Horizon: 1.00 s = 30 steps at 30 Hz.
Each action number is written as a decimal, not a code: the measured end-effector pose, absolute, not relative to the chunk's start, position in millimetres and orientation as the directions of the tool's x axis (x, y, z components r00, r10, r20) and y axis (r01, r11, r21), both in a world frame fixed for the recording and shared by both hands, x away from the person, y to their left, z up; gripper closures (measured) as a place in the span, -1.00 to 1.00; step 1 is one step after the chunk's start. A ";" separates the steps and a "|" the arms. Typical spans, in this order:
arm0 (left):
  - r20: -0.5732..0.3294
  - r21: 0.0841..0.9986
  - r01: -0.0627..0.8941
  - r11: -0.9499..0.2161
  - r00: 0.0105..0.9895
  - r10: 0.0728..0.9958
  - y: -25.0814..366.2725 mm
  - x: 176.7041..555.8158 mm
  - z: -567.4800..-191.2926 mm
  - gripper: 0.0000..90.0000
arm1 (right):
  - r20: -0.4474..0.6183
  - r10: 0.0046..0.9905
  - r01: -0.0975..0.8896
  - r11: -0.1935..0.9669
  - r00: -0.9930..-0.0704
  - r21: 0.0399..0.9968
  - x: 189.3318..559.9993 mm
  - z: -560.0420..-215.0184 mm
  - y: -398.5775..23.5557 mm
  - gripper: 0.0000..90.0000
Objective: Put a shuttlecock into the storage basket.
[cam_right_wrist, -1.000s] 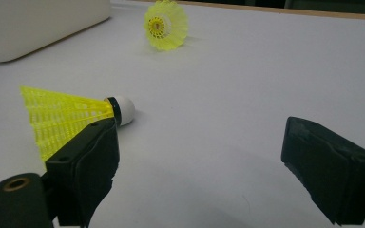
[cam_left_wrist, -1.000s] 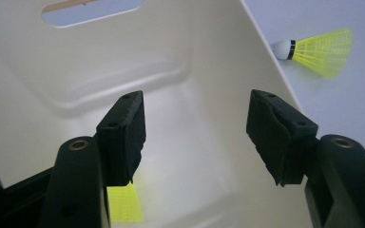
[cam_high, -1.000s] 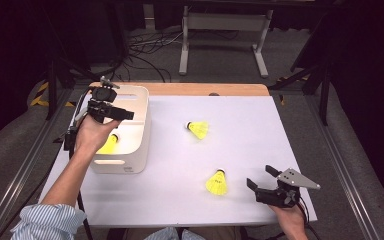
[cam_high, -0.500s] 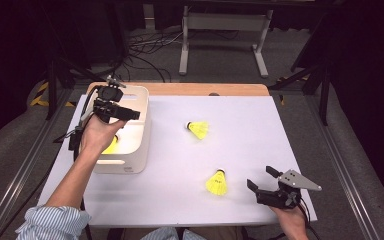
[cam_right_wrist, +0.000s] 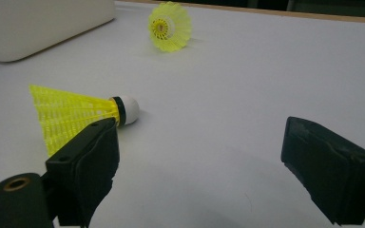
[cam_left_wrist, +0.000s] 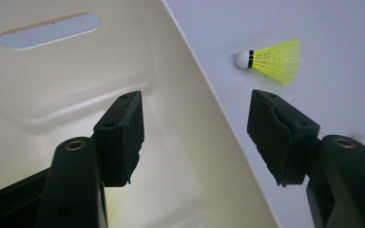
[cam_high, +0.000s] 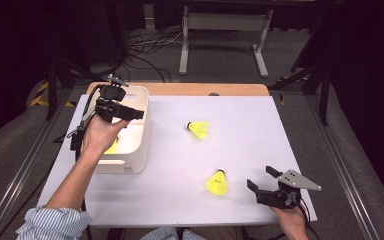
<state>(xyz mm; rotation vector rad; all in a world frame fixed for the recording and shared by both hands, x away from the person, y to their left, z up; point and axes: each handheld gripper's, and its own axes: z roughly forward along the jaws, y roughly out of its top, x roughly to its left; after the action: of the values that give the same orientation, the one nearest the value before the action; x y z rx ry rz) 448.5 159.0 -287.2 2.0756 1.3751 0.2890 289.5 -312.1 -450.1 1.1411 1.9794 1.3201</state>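
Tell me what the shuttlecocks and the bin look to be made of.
The shuttlecocks: likely plastic, since the neon-yellow skirts are an open moulded mesh; the white tip with a black band could be foam or cork. The bin: cream moulded plastic, smooth and slightly glossy, with rounded corners and a cut-out handle slot.

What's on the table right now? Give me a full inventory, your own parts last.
shuttlecocks: three, yellow with white caps; one mid-table, one near the right gripper, one inside the bin
bin: one, cream, left side of table
table cover: one, white, over a wooden top
metal stand: one, grey, on the floor behind the table
left gripper: one, black, open and empty, above the bin
right gripper: one, black, open and empty, near front right corner
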 end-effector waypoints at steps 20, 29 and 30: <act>-0.144 0.621 0.723 -0.301 0.484 0.863 136.5 443.9 -282.9 -0.14 | 0.041 0.846 0.364 0.184 -0.531 0.913 289.8 -450.1 -311.4 -0.71; -0.146 0.630 0.705 -0.326 0.520 0.842 122.0 442.3 -283.9 -0.13 | 0.039 0.848 0.366 0.187 -0.529 0.912 290.2 -450.4 -311.8 -0.71; -0.147 0.629 0.704 -0.329 0.523 0.840 120.3 442.1 -284.2 -0.14 | 0.040 0.847 0.366 0.185 -0.529 0.912 290.5 -450.4 -311.4 -0.71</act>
<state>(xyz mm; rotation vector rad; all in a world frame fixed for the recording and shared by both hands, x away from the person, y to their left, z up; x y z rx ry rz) 442.1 120.3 -284.2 2.1162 1.2494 0.2699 290.5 -311.4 -450.4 1.1343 1.9841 1.3185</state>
